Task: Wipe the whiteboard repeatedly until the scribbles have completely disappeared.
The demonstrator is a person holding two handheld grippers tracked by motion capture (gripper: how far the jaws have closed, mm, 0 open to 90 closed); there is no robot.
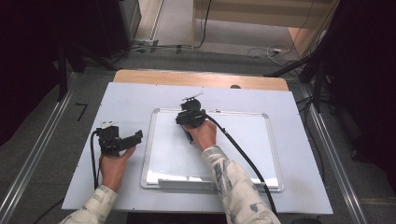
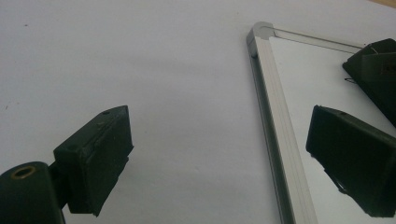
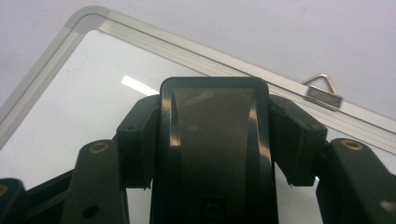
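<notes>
Right gripper (image 3: 215, 140) clamps a glossy black eraser (image 3: 214, 149) over the aluminium-framed whiteboard (image 3: 70, 107).

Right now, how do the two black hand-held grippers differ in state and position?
The left gripper has its jaws wide apart and empty; the right gripper is shut on a black block-shaped eraser. The left sits over the pale table sheet beside the silver-framed whiteboard; the right is over the board. Both are black two-jaw tools.

Left hand-held gripper (image 1: 138, 136) low, jaws wide apart; right hand-held gripper (image 1: 190, 122) clamped on something black
</notes>
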